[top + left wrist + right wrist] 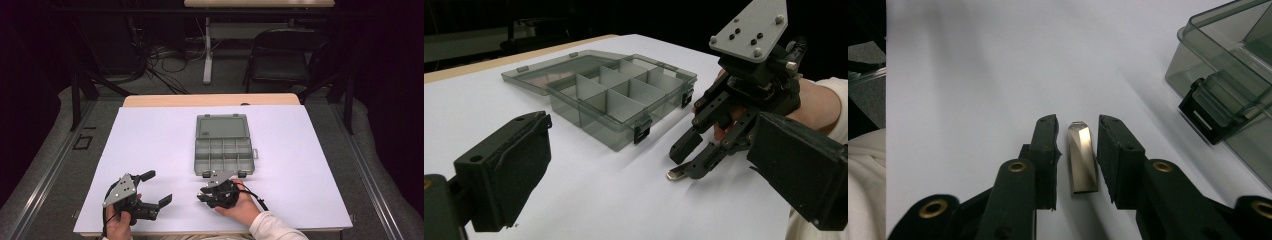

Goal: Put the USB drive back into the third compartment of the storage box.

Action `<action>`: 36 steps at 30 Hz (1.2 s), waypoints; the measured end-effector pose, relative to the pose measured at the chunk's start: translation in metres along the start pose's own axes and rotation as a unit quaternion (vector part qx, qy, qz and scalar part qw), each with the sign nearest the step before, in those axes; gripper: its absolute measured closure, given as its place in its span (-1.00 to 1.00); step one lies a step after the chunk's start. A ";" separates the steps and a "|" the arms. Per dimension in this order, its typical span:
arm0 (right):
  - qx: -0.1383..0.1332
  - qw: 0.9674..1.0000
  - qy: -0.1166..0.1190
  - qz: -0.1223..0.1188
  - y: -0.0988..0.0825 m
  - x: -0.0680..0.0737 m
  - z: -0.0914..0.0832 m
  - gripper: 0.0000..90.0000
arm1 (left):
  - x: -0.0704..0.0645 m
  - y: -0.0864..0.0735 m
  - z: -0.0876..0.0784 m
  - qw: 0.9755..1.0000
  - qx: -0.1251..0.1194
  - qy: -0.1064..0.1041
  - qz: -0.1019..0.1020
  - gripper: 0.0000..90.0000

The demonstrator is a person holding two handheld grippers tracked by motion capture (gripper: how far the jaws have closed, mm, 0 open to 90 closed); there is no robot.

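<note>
Jaws on my right gripper (1077,150) stand narrowly apart, one on each side of a small metal USB stick (1082,157) that lies flat on the white bench (150,145); I can see thin gaps on both sides, so nothing is clamped yet. From the left gripper view the same stick (675,174) peeks out under the right gripper (694,157), close to the near edge of the open grey organizer box (223,145), whose lid lies back and whose compartments look empty. My left gripper (159,187) hangs off to the side with its jaws wide apart, holding nothing.

My guess is the stick is meant for one of those compartments. The risk I see is the grip itself: the stick is thin, smooth and low on the sheet, so if I close too high the pads may ride over it or squirt it forward toward the box latch (1205,112). An uneven squeeze could also twist it, leaving a skewed hold
</note>
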State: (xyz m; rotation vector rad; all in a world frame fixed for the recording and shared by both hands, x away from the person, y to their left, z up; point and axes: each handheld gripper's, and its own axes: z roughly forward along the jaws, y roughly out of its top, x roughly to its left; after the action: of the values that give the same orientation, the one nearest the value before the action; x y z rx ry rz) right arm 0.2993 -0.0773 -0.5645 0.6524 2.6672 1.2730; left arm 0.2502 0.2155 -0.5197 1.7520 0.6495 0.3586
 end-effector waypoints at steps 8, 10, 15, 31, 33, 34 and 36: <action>0.000 1.000 -0.006 -0.001 0.000 -0.001 0.001 0.63 | 0.000 0.000 0.000 1.000 0.002 0.001 0.001 -0.92; 0.000 1.000 -0.007 -0.002 -0.001 -0.001 0.002 0.65 | 0.000 0.000 0.000 1.000 0.000 0.000 0.001 -0.92; 0.002 1.000 -0.009 -0.002 -0.001 -0.002 0.002 0.67 | 0.000 0.000 0.000 1.000 0.000 0.001 0.000 -0.92; 0.003 1.000 -0.011 -0.010 -0.004 -0.001 0.000 0.76 | 0.001 0.000 0.000 1.000 -0.001 0.001 0.000 -0.92; 0.003 1.000 -0.011 -0.009 -0.004 -0.002 0.000 0.76 | 0.001 0.000 0.000 1.000 -0.001 0.001 -0.001 -0.92; 0.004 1.000 -0.011 -0.011 -0.004 -0.002 0.000 0.76 | 0.001 0.000 0.000 1.000 -0.001 0.001 -0.001 -0.92; 0.004 1.000 -0.011 -0.012 -0.004 -0.002 0.000 0.77 | 0.001 0.000 0.000 1.000 -0.001 0.001 0.000 -0.92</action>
State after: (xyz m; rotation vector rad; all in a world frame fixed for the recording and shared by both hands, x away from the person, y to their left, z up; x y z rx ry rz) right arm 0.2995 -0.0798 -0.5676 0.6290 2.6549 1.2427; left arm 0.2509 0.2159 -0.5201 1.7498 0.6503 0.3603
